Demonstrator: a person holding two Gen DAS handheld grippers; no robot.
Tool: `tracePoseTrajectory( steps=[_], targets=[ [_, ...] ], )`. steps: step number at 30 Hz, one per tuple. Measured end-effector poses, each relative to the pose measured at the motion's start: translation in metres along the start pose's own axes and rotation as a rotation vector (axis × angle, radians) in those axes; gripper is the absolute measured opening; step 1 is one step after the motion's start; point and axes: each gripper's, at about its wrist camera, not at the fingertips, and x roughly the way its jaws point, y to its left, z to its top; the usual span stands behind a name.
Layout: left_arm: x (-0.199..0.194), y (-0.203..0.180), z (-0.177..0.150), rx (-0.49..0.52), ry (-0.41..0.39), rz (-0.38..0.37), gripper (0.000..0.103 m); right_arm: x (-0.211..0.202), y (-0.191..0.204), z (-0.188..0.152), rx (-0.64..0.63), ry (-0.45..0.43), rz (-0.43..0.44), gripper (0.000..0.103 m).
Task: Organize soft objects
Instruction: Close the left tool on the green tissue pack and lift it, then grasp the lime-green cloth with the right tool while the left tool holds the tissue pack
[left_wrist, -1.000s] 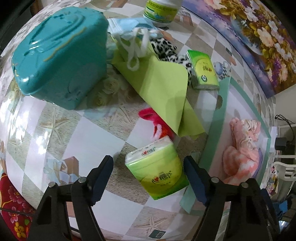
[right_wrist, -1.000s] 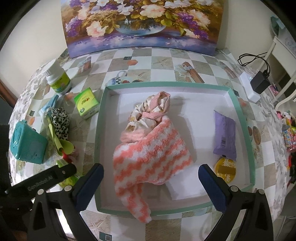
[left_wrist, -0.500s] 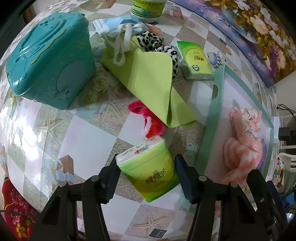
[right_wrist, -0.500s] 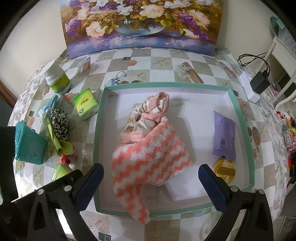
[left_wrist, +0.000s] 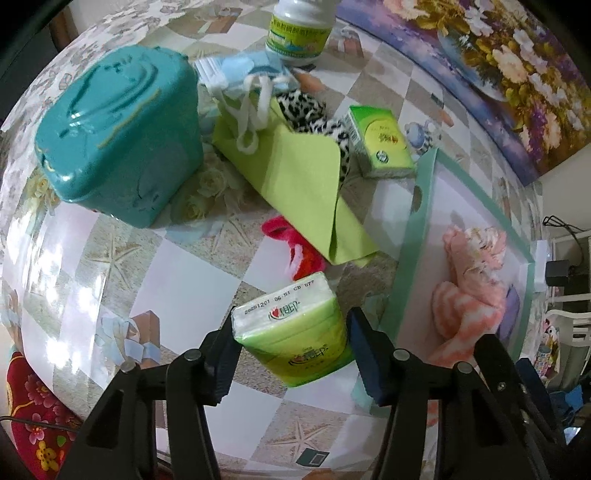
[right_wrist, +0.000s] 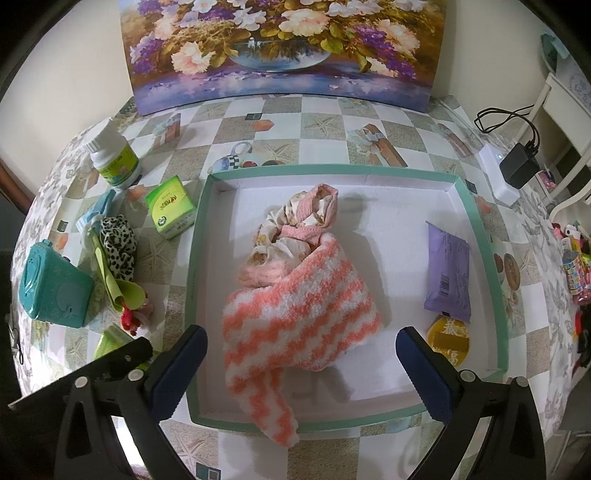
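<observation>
My left gripper (left_wrist: 291, 334) is shut on a green tissue pack (left_wrist: 291, 306), its pads pressing both sides, and the pack is tilted just above the table. To the right lies the green-rimmed tray (left_wrist: 410, 236). A pink-and-white fuzzy cloth (right_wrist: 299, 310) lies in the tray (right_wrist: 195, 258) with a purple packet (right_wrist: 448, 273). My right gripper (right_wrist: 301, 339) hangs open over the tray's near half, with nothing between its fingers. A second green tissue pack (left_wrist: 380, 144), a lime cloth (left_wrist: 303, 184), a leopard-print cloth (left_wrist: 306, 107), a blue mask (left_wrist: 240, 70) and a red fuzzy item (left_wrist: 299, 247) lie left of the tray.
A teal plastic box (left_wrist: 118, 133) stands at the table's left and a white bottle (left_wrist: 299, 29) at the back. A flower painting (right_wrist: 280, 48) leans on the wall. A yellow round packet (right_wrist: 448, 336) lies in the tray. A charger and cable (right_wrist: 517, 166) sit at the right.
The left jaws have closed onto the green tissue pack, which now tilts off the table. The right gripper has not moved.
</observation>
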Motion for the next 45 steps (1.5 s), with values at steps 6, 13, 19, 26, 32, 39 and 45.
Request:
tracePoseTrajectory(
  steps=[6,13,19,26,32,39,45],
  targets=[
    [-0.018,0.012,0.0,-0.013,-0.037,-0.023,0.057,-0.004,0.001,0.003,0.0,-0.029,0.004,0.103],
    [-0.038,0.013,0.003,0.0,-0.096,-0.045,0.057,-0.02,0.002,0.008,0.018,-0.108,0.034,0.103],
    [-0.054,0.013,0.009,0.002,-0.135,-0.076,0.057,-0.034,0.004,0.012,0.024,-0.179,0.065,0.103],
    [-0.073,0.009,0.02,0.012,-0.189,-0.118,0.057,-0.049,0.003,0.017,0.031,-0.256,0.089,0.103],
    [-0.09,0.011,0.037,0.014,-0.245,-0.135,0.057,-0.057,0.006,0.022,0.017,-0.29,0.081,0.103],
    [-0.104,0.033,0.066,-0.028,-0.284,-0.13,0.057,-0.062,0.026,0.036,-0.023,-0.293,0.11,0.103],
    [-0.113,0.067,0.091,-0.111,-0.322,-0.118,0.057,-0.052,0.073,0.045,-0.157,-0.278,0.135,0.103]
  ],
)
